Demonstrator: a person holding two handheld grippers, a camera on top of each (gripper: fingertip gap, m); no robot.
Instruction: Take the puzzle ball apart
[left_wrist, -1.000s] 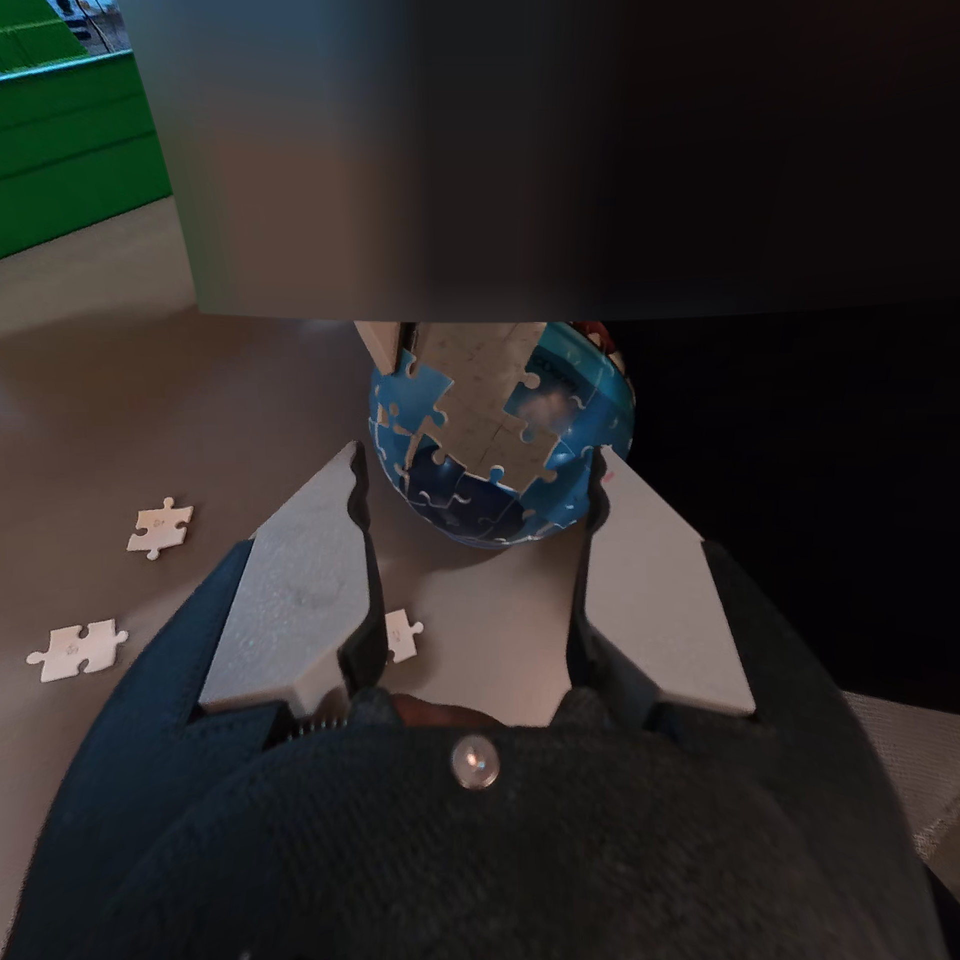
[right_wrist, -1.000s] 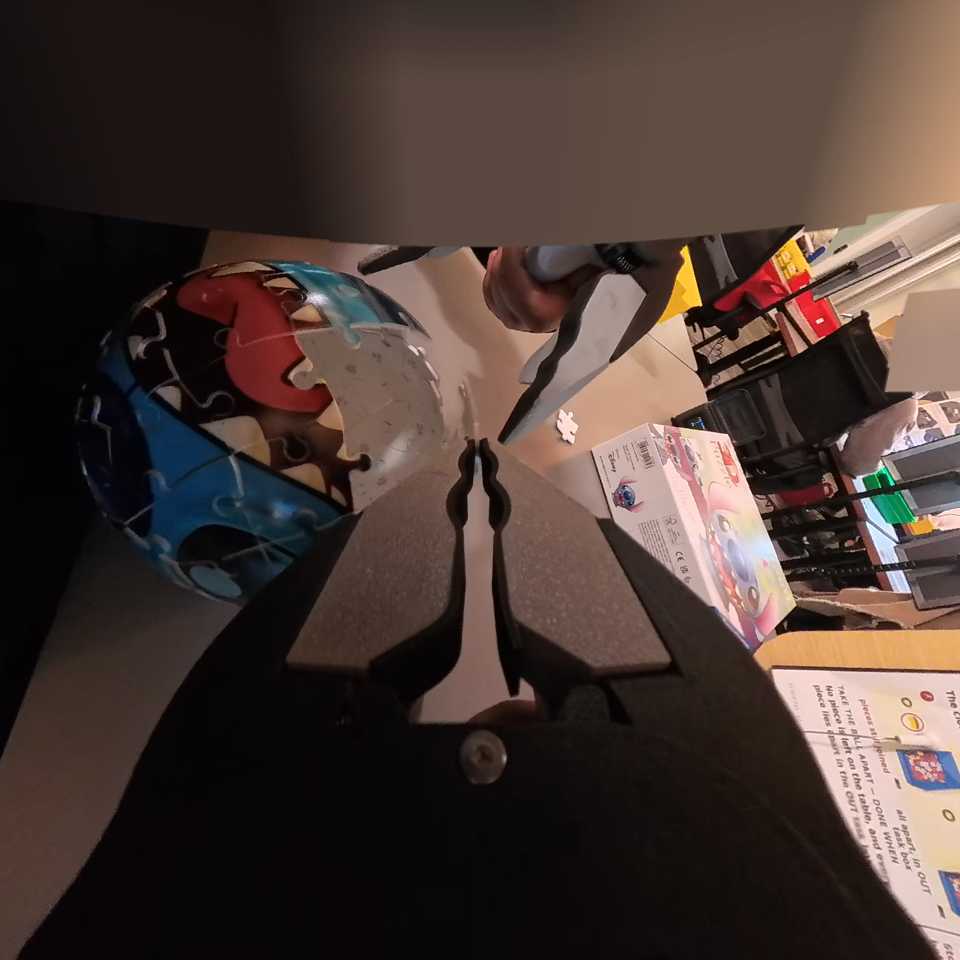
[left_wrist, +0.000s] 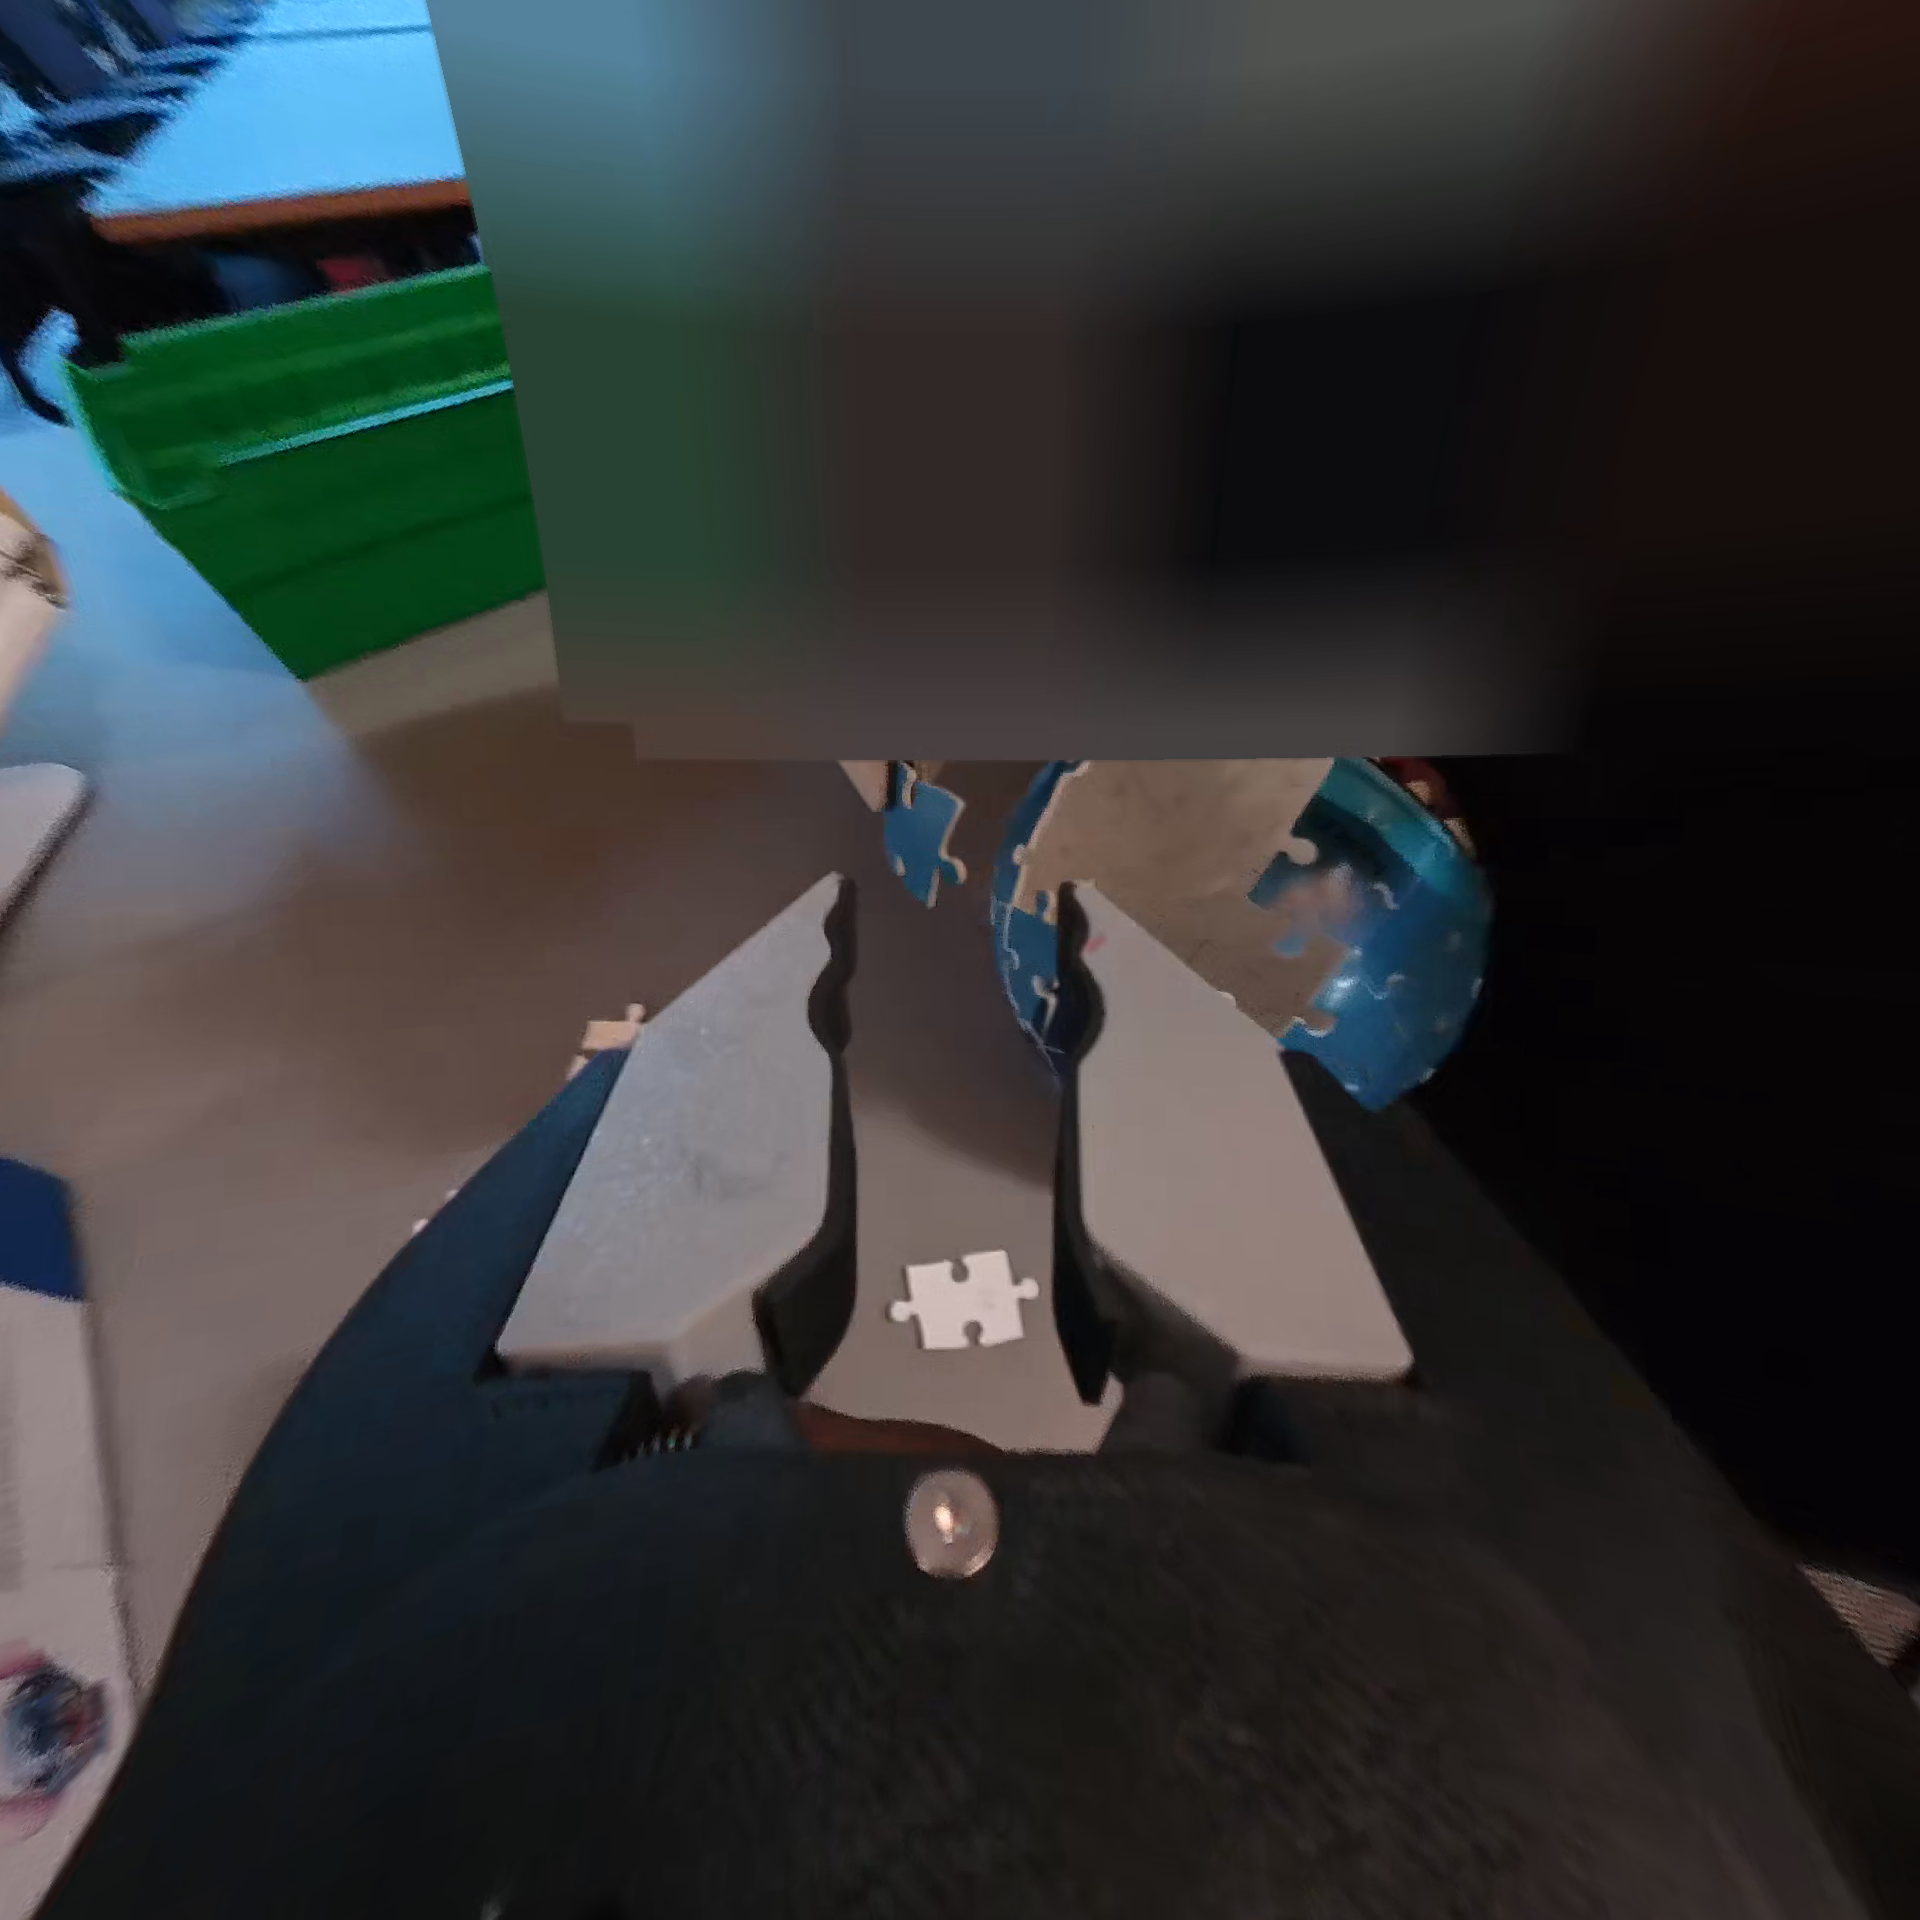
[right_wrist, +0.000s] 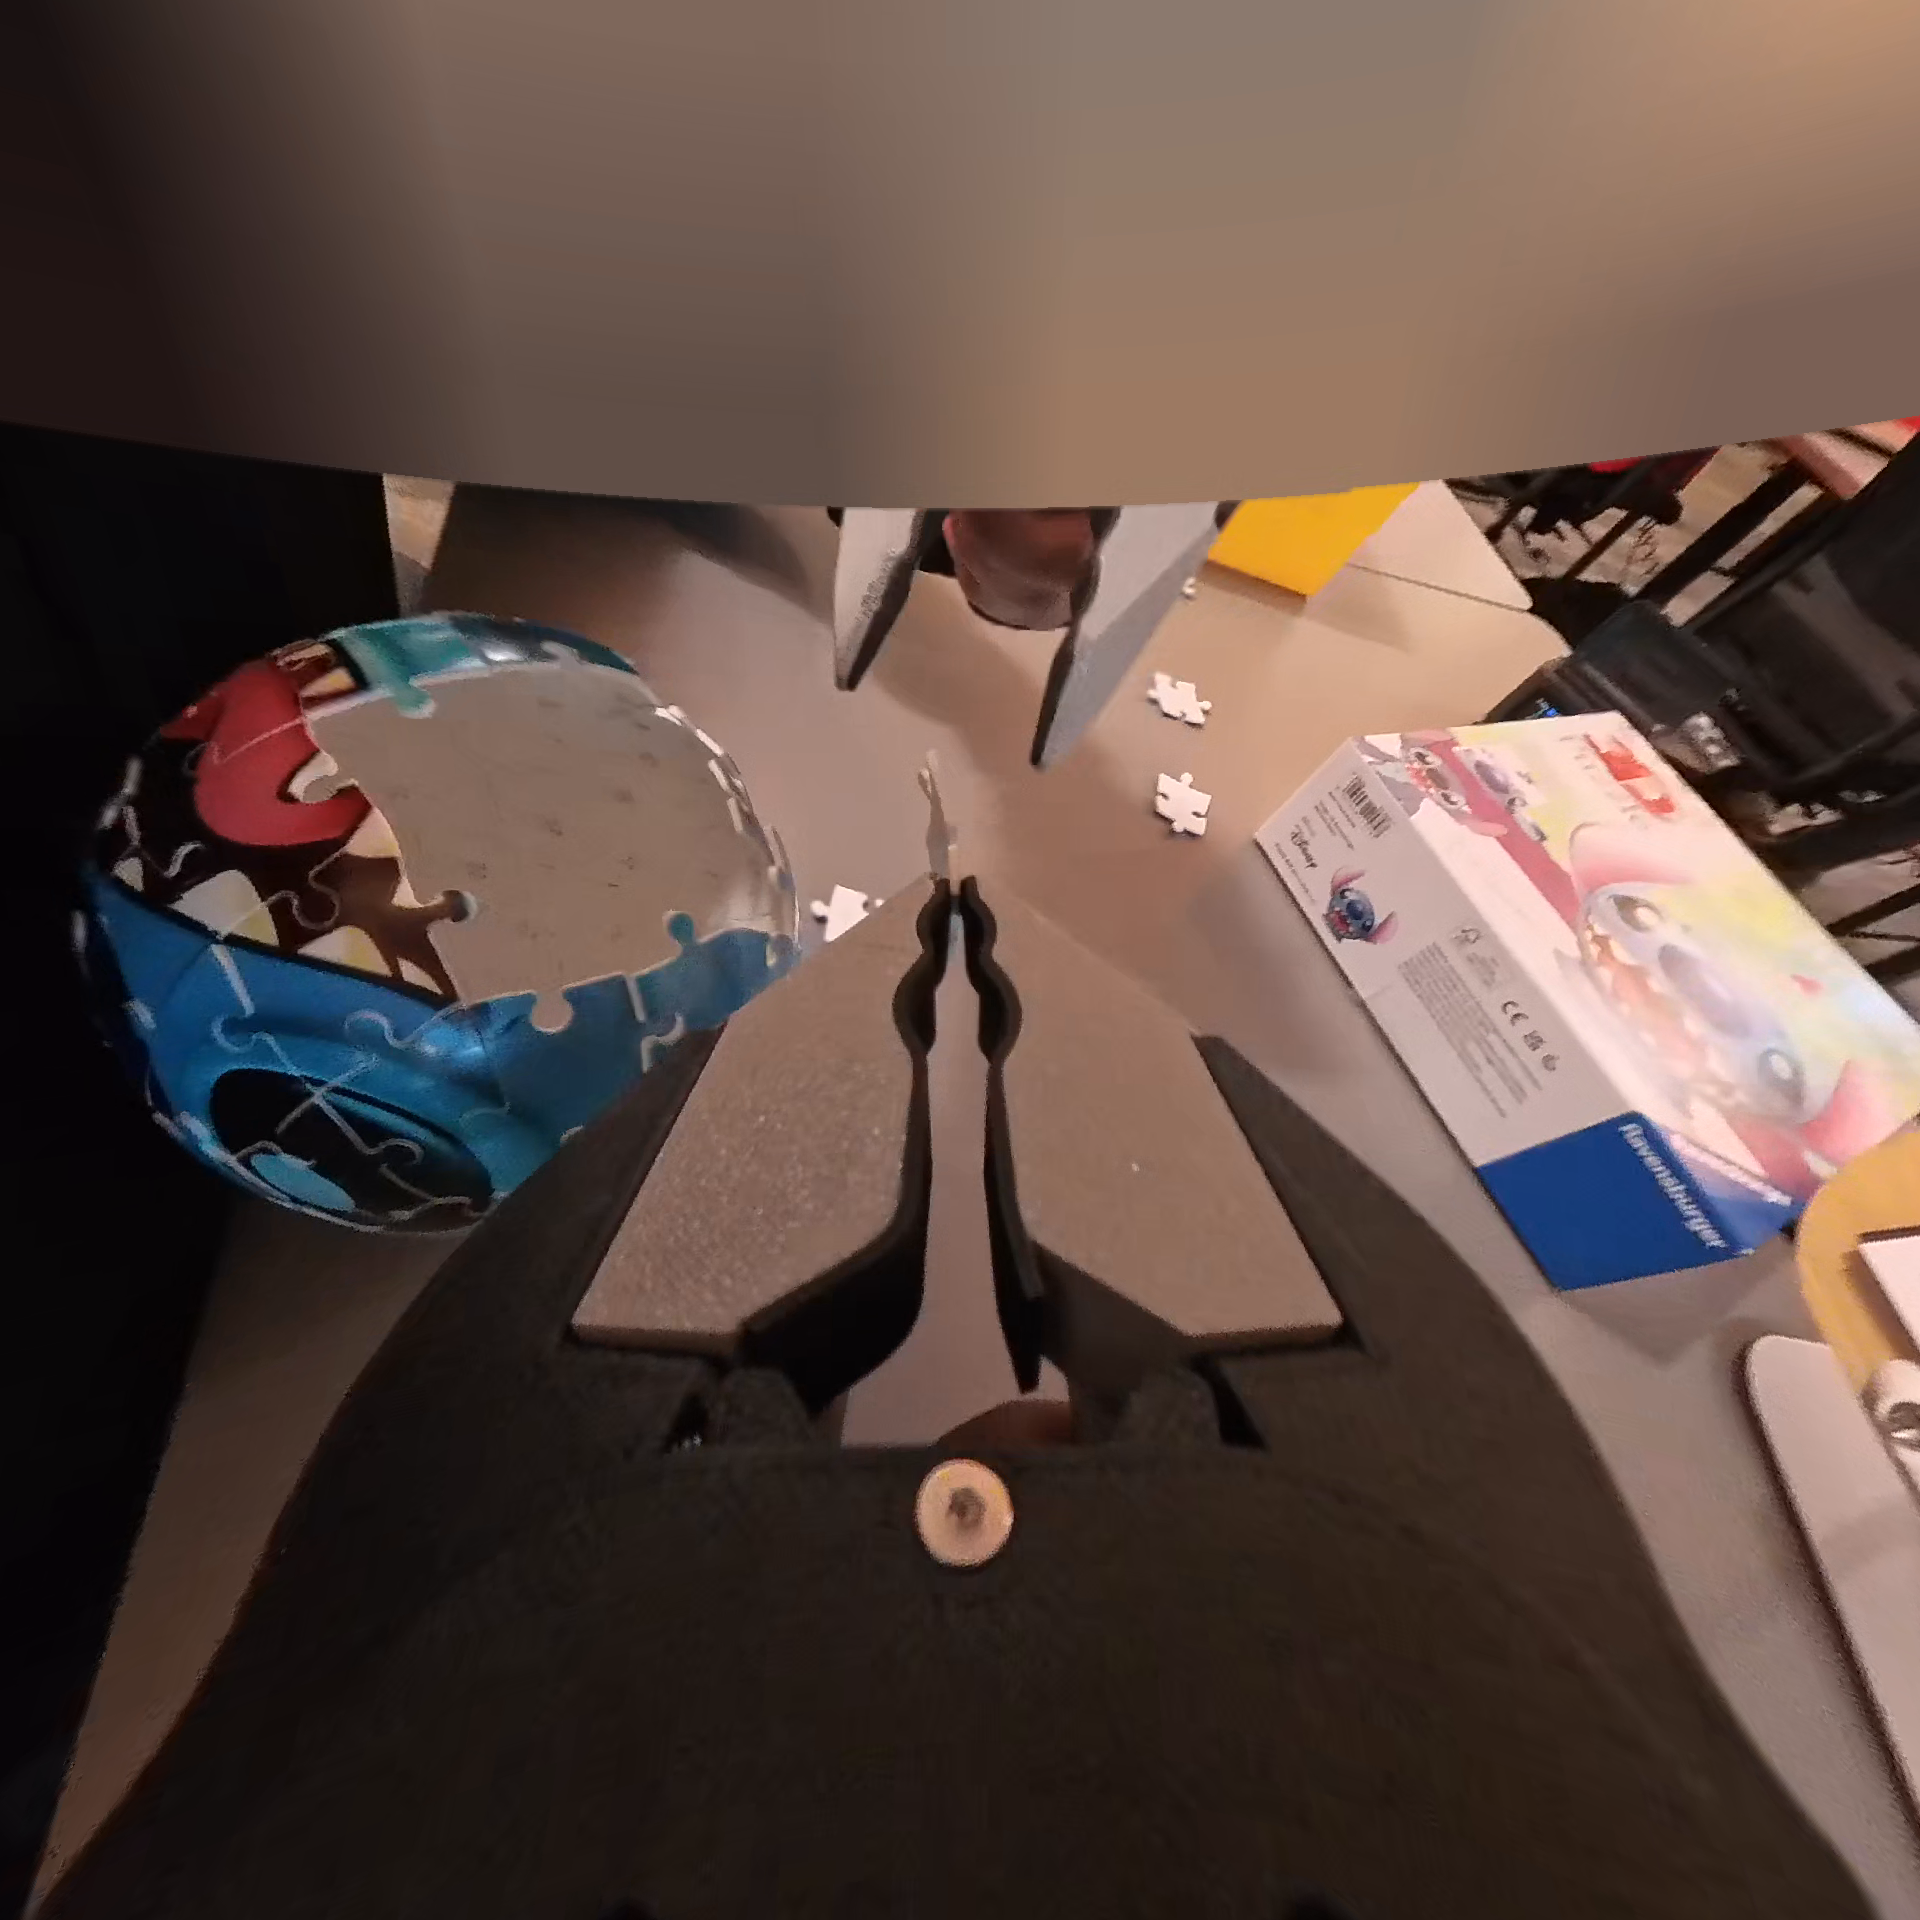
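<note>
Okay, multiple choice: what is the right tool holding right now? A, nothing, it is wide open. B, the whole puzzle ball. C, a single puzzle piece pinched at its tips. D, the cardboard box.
C: in the right wrist view the right tool is shut on a thin puzzle piece seen edge-on, clear of the puzzle ball; the box lies untouched on the table.
</note>
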